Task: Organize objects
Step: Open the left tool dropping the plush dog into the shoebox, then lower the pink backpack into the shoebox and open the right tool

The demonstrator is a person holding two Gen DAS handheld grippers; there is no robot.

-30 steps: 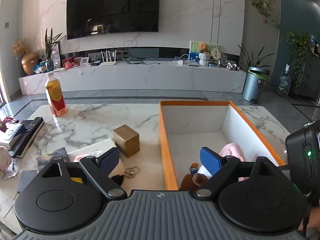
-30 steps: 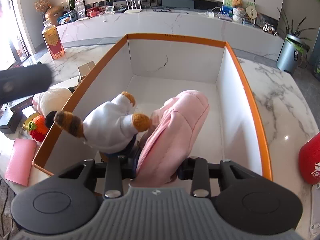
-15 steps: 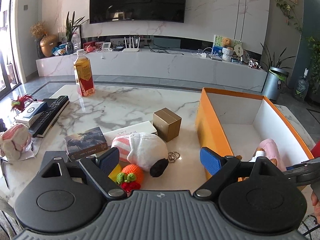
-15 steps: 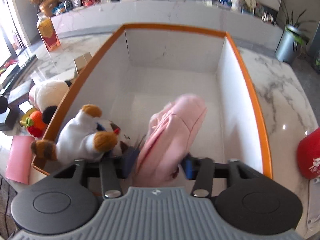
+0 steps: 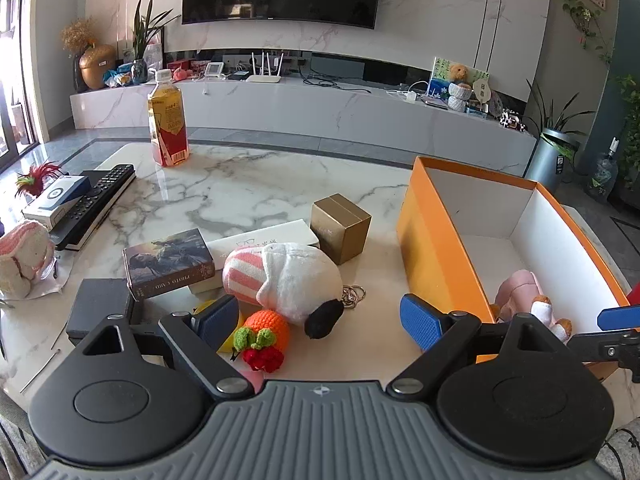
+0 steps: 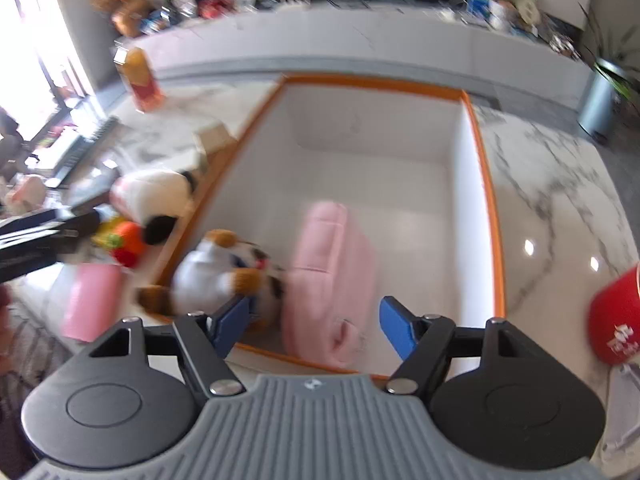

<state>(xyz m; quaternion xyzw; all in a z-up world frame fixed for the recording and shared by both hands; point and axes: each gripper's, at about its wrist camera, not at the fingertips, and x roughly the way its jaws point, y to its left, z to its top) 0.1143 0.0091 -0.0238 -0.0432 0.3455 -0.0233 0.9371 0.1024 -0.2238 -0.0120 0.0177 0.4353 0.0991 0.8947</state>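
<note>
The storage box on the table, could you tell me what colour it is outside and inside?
The box is orange outside, white inside; clearest in the left wrist view.

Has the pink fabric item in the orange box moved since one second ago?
Yes. The pink fabric item, then clamped upright, now lies free on the orange box floor; the right gripper has just opened.

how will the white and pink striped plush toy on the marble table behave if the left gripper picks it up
The white and pink striped plush toy looks soft and stuffed, so it would probably squash between the pads and feel light. It lies on its side, rounded, so a push might roll it. The metal key ring at its edge would likely dangle.
</note>
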